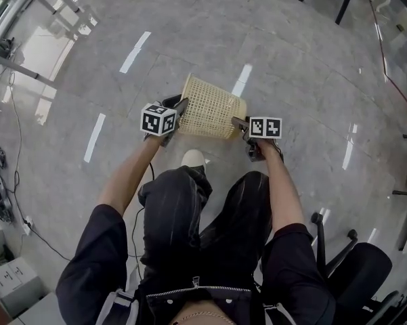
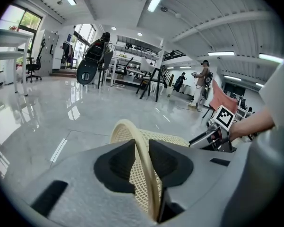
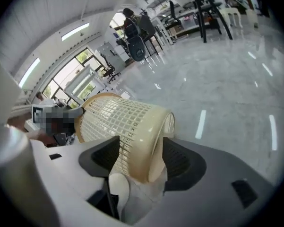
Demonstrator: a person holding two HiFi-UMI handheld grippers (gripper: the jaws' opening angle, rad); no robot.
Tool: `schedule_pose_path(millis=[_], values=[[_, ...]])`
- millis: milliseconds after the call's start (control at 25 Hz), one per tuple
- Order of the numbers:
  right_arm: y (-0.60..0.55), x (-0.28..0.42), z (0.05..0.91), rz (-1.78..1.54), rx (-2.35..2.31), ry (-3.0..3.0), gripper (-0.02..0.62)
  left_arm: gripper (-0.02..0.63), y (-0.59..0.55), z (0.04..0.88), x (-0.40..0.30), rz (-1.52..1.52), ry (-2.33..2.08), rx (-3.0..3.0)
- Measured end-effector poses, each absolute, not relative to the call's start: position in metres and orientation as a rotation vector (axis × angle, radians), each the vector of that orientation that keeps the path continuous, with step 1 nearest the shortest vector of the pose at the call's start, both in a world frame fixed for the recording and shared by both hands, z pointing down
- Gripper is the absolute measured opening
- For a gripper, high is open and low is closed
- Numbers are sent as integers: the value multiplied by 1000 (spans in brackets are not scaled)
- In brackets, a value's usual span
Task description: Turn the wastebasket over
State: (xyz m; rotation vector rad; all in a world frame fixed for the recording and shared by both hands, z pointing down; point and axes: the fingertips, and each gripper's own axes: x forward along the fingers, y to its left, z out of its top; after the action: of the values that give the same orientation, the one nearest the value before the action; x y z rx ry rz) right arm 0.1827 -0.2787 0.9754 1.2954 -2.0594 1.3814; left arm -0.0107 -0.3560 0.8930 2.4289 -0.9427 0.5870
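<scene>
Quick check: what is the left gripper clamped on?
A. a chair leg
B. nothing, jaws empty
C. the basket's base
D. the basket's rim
D: in the left gripper view, the left gripper has its jaws pinched on the rim of the basket.

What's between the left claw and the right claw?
The wastebasket, tipped on its side, fills the gap: left claw on its rim, right claw at its base. Head view shows it.
</scene>
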Motion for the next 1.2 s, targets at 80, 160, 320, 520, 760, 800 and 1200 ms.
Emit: schedule_pose_path(millis=[80,160,320,520,760,800,1200], values=[[-275,178,977,1469,1273,-2083,270,92,-355,894,-10,574,-945,2426],[-276,175,977,1472,1266,-2104,270,89,-357,894,-10,548,-950,2420],[-289,191,969,1472,1415,-2102,270,84,-358,893,-4,501,-959,2410],[-313,234,935,1250,1628,-2095,268,86,-368,889,22,409,-958,2408],[-325,287,882,938,1684,-2064,268,89,-380,896,74,381,-883,2379],[-328,292,872,878,1691,-2063,268,89,-381,898,82,391,-867,2375],[-346,268,828,383,1594,-2013,202,120,-371,964,82,672,-849,2345]])
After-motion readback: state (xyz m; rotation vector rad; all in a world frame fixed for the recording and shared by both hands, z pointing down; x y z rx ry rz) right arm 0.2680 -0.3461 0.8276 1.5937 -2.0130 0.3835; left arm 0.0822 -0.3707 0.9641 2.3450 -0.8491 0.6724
